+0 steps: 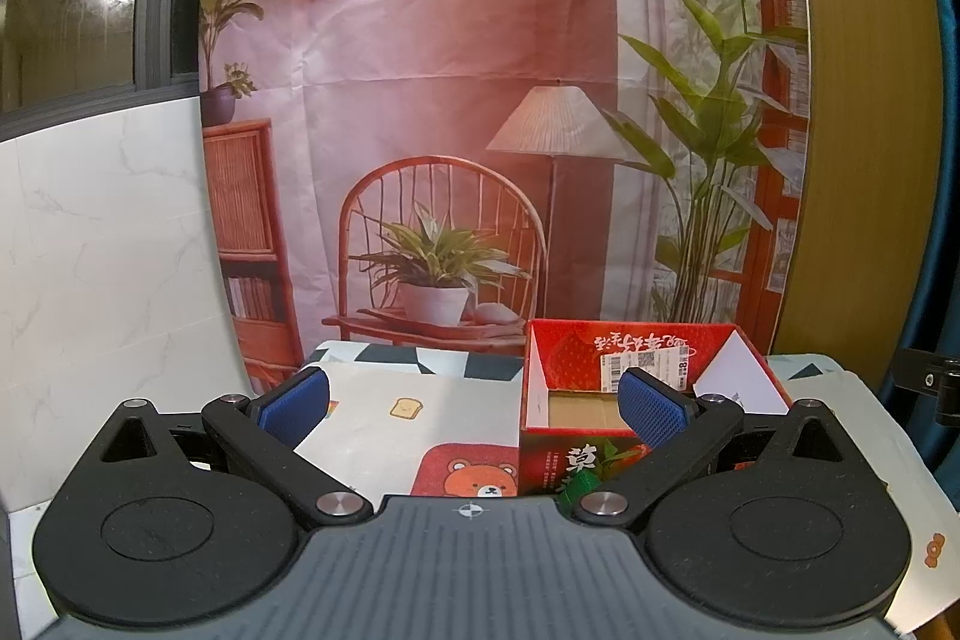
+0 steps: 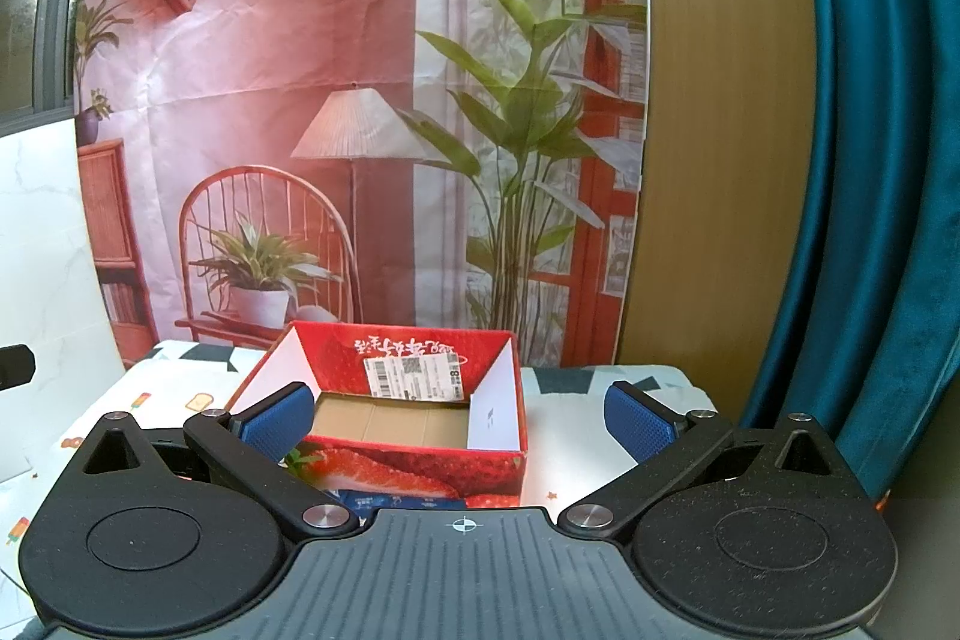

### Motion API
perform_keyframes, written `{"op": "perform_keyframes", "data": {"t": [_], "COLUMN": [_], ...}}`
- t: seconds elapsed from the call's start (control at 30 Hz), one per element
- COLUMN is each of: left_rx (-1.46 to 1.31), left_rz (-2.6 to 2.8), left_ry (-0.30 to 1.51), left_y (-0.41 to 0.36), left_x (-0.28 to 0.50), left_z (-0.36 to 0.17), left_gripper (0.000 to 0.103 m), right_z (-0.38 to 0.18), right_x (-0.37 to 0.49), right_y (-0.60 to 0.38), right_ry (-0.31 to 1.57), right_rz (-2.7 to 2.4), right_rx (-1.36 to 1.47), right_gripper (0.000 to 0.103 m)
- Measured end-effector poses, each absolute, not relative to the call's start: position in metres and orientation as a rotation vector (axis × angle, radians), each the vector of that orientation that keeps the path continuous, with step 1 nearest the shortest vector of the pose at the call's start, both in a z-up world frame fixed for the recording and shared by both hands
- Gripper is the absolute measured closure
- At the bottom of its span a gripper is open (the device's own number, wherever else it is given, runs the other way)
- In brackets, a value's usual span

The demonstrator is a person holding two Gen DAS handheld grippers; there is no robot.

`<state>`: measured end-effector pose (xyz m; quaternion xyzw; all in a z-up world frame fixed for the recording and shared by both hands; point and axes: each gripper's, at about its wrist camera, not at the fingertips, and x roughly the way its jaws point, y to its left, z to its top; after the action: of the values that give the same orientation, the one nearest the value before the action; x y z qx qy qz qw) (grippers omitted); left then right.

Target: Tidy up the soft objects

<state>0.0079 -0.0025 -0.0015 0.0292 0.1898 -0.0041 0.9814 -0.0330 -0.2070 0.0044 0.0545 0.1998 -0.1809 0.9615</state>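
Your left gripper [image 1: 474, 403] and right gripper [image 2: 459, 421]: jaws wide apart, holding nothing. Red strawberry box [image 2: 414, 472] sits open on the surface [image 2: 576, 460].

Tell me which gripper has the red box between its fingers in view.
The right gripper: the red strawberry box sits centred between its open fingers. From the left gripper, the box is off to the right.
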Motion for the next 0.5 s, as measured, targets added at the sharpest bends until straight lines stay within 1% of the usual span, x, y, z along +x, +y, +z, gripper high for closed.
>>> {"op": "perform_keyframes", "data": {"t": [0.5], "left_rx": [0.067], "left_rz": [-0.008], "left_ry": [0.376], "left_y": [-0.0047], "left_x": [0.0084], "left_z": [-0.0011], "left_gripper": [0.0], "right_z": [0.005], "right_x": [-0.0323], "right_y": [-0.2058], "right_ry": [0.404], "right_rz": [-0.374], "right_rx": [0.112], "right_gripper": [0.0]}}
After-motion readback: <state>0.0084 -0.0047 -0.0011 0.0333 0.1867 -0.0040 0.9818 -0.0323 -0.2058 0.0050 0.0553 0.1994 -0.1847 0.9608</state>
